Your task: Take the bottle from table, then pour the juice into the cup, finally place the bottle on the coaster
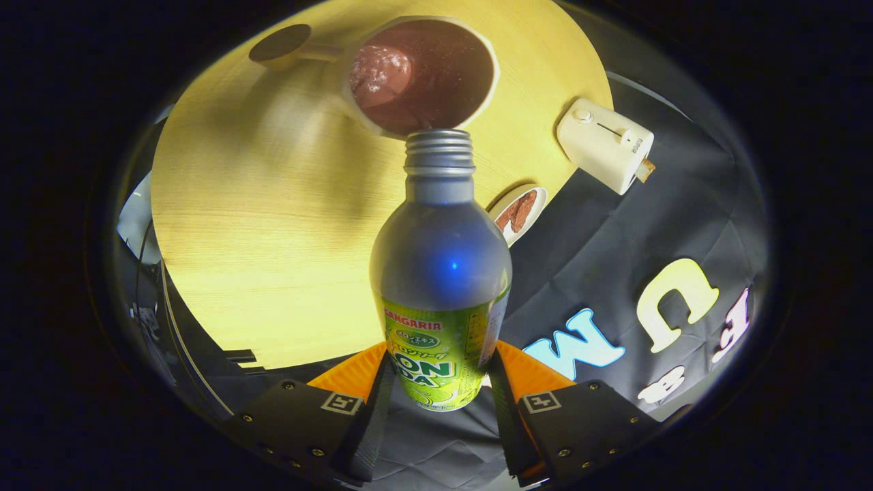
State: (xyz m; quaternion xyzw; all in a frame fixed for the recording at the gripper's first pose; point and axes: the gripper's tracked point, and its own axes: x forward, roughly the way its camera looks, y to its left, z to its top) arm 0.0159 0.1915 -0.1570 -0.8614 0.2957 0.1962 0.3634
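Over the round wooden table (225, 225), the tongs (440, 389) pinch the uncapped bottle (440, 273) tipped toward the cup (423, 75); misaligned, juice could spill.

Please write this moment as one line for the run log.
phase: pouring | gripper: shut on bottle | bottle: uncapped, mouth at rim of cup | cup: dark liquid inside | coaster: bare, beyond cup

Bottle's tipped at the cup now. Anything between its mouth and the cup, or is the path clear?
Nothing visible in the way. The gripper is shut on the bottle, whose uncapped mouth sits right at the near rim of the cup. The coaster lies beside the cup, and the plate and toaster sit off to the other side.
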